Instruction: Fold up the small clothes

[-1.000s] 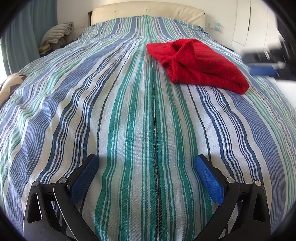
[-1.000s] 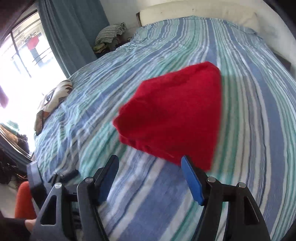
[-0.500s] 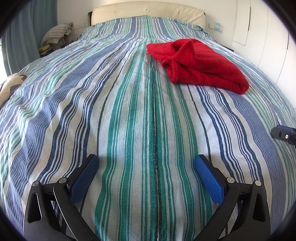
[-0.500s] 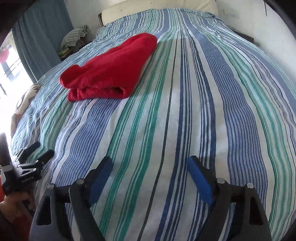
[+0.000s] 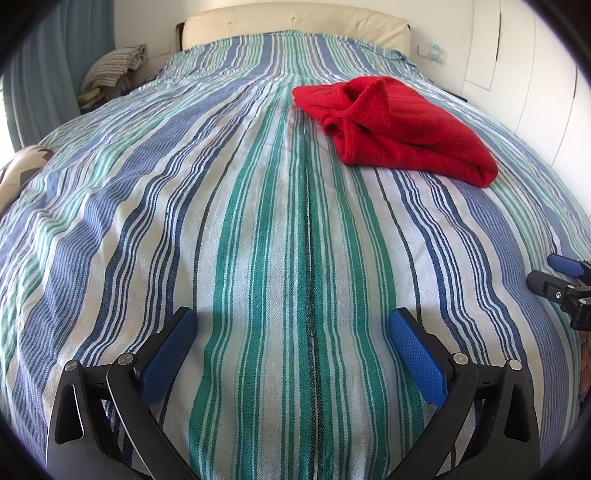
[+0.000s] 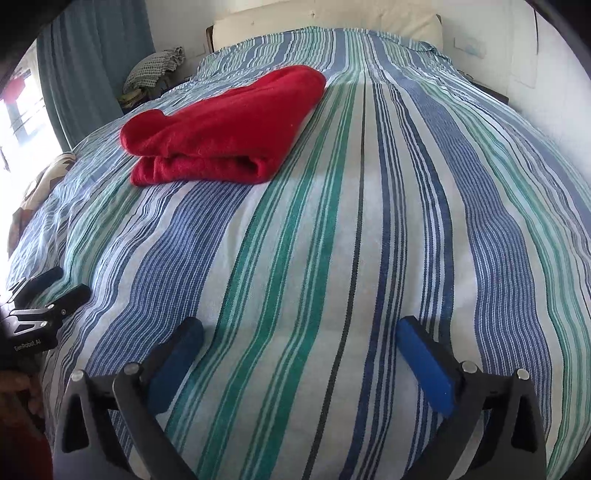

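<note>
Both wrist views, as I see them from my station. The red garment [image 5: 397,129] lies folded on the striped bedspread [image 5: 258,229], in the half of the bed toward the headboard [image 5: 295,18] and closer to the bed's right edge than its left; its thick folded end faces the foot of the bed. In the right wrist view the same red garment [image 6: 225,129] sits left of centre, well apart from both tools.

My left hand-held gripper [image 5: 293,354] hovers over the foot end of the bed with its jaws spread wide and nothing between the blue pads [image 5: 168,356] but bare bedspread.

My right hand-held gripper [image 6: 299,363] has just been opening; its jaws now stand fully apart, also with only bedspread between them. Whether either gripper's tips touch the cloth I cannot tell from these angles.

Each tool appears at the margin of the other's view: the right hand-held gripper [image 5: 565,280] at the right edge, the left hand-held gripper [image 6: 40,302] at the left edge. A blue curtain [image 6: 92,62] hangs beyond the bed's left side.
</note>
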### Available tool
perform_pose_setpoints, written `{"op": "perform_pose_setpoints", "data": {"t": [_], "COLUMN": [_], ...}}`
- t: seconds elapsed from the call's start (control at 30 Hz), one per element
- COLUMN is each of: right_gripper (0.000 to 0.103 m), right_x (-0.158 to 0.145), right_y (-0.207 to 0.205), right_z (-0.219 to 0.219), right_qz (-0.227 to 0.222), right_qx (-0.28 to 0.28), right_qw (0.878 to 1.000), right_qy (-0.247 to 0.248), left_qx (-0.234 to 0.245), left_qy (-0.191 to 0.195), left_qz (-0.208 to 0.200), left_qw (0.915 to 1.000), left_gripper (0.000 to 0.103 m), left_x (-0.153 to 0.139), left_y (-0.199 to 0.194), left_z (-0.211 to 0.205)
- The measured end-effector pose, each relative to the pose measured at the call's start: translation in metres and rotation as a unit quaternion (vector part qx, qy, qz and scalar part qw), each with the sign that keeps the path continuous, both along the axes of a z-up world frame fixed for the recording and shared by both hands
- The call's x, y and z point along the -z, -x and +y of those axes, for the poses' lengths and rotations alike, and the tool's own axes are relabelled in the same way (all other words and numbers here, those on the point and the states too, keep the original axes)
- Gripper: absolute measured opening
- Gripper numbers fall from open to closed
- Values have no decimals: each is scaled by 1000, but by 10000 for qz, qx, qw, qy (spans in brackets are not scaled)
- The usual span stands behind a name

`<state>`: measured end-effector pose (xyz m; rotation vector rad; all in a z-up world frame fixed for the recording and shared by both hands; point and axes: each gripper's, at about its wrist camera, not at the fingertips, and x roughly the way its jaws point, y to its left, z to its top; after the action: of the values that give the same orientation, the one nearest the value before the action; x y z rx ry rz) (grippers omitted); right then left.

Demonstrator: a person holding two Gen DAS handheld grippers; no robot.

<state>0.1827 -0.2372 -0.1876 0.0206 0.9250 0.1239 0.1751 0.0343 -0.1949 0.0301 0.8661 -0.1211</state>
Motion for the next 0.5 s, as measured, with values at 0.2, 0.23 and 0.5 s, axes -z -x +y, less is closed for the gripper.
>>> {"op": "perform_pose_setpoints", "data": {"t": [0.2,0.23,0.5], "right_gripper": [103,103,103], "right_x": [1,1,1], "right_y": [2,2,2], "right_z": [2,1,2], "right_qz": [-50,-52,-74], "right_qx": [5,5,4], "right_qw": [10000,10000,9999], "right_qy": [63,59,72], "left_qx": [0,0,2], "left_qy": [-2,-3,-7], "left_qz": [0,0,0], "left_qw": [10000,10000,10000], "left_gripper": [103,103,103], "left_x": [0,0,0], "left_y": [0,0,0], "left_z": [0,0,0]}}
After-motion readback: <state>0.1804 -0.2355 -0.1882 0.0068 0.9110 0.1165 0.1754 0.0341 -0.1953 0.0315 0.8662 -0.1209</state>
